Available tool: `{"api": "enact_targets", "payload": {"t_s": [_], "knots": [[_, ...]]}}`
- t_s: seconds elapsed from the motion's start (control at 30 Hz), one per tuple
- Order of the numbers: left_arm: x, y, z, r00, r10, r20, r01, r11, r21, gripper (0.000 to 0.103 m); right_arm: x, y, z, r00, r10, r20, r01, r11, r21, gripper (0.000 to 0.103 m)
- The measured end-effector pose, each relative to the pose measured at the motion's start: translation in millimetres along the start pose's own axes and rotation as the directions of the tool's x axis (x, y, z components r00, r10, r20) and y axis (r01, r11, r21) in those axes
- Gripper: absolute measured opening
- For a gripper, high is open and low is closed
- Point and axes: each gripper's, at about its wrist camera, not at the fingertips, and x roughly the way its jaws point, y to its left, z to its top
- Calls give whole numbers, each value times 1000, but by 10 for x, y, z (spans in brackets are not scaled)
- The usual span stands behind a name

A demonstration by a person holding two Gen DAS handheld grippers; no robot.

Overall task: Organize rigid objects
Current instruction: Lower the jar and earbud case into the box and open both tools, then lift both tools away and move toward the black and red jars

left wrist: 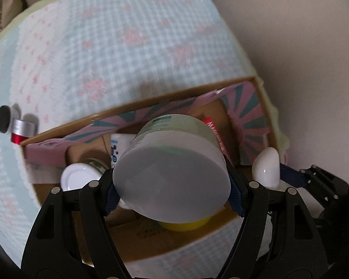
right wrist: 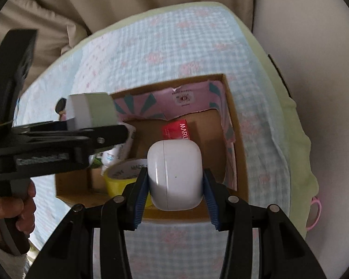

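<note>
The left gripper (left wrist: 172,183) is closed on a round jar (left wrist: 174,174) with a white lid and a pale green label; its blue-padded fingers (left wrist: 236,193) press against opposite sides of the jar, which is tilted with one flat face toward the camera. The jar is held above the open cardboard box (left wrist: 137,107), over the box interior. The right gripper (right wrist: 175,183) is closed on a white earbud case (right wrist: 175,176), its blue pads (right wrist: 140,193) touching the case on both sides. The case is held upright above the near edge of the box (right wrist: 230,107). In the left wrist view the earbud case (left wrist: 267,167) appears at the right side of the box, beside the jar. In the right wrist view the left gripper (right wrist: 93,127) enters from the left with the jar (right wrist: 93,110) above the left part of the box. Inside the box lie a roll of yellow tape (right wrist: 121,179), a red packet (right wrist: 176,132), a small white-capped bottle (left wrist: 79,174) and a white tube (left wrist: 118,146). The inner walls carry a pink and teal lining (right wrist: 188,100). The box rests on a checked blue cloth (left wrist: 109,46) with pink motifs. On the cloth, just outside the left wall of the box, lies a small silver and red cylinder (left wrist: 21,130) with a black cap.
</note>
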Motion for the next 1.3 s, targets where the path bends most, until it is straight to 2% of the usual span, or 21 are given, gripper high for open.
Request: {"api": "enact_targets", "payload": {"t_s": [0.23, 0.3, 0.33, 0.37, 0.47, 0.57, 0.63, 0.83, 1.0, 1.17, 1.3], "knots": [[260, -4, 32, 997, 60, -50, -58, 998, 37, 73, 173, -19, -27, 999, -32, -10, 32, 998, -53, 42], [217, -7, 61, 994, 98, -43, -96, 995, 40, 102, 166, -11, -43, 999, -42, 8, 43, 997, -72, 61], [175, -3, 66, 995, 100, -27, -99, 994, 42, 103, 153, -6, -53, 998, -55, 19, 56, 995, -81, 92], [112, 1, 71, 995, 95, -11, -95, 994, 45, 103, 157, -7, -42, 998, -65, 26, 67, 994, -87, 103], [-61, 53, 67, 995, 102, 16, -102, 993, 52, 103, 114, 14, -101, 994, -101, 34, 105, 987, -123, 103], [-248, 138, -7, 991, 125, 40, -127, 990, 54, 103, 10, 10, -175, 994, -87, 71, 95, 989, -115, 103], [-374, 219, -59, 990, 131, 57, -133, 990, 34, 103, -68, 6, -226, 992, -76, 102, 86, 991, -99, 103], [-697, 378, -227, 987, 127, 99, -125, 992, -35, 103, -207, 95, -258, 991, -80, 111, 91, 991, -99, 103], [-989, 500, -472, 980, 144, 135, -136, 988, -69, 103, -402, 208, -319, 986, -90, 137, 104, 990, -98, 103], [-1447, 760, -845, 968, 155, 196, -135, 985, -109, 103, -656, 405, -395, 984, -96, 149, 109, 990, -84, 103], [-1842, 1105, -1161, 951, 184, 250, -156, 980, -127, 103, -933, 818, -484, 971, -130, 198, 152, 984, -97, 103]]}}
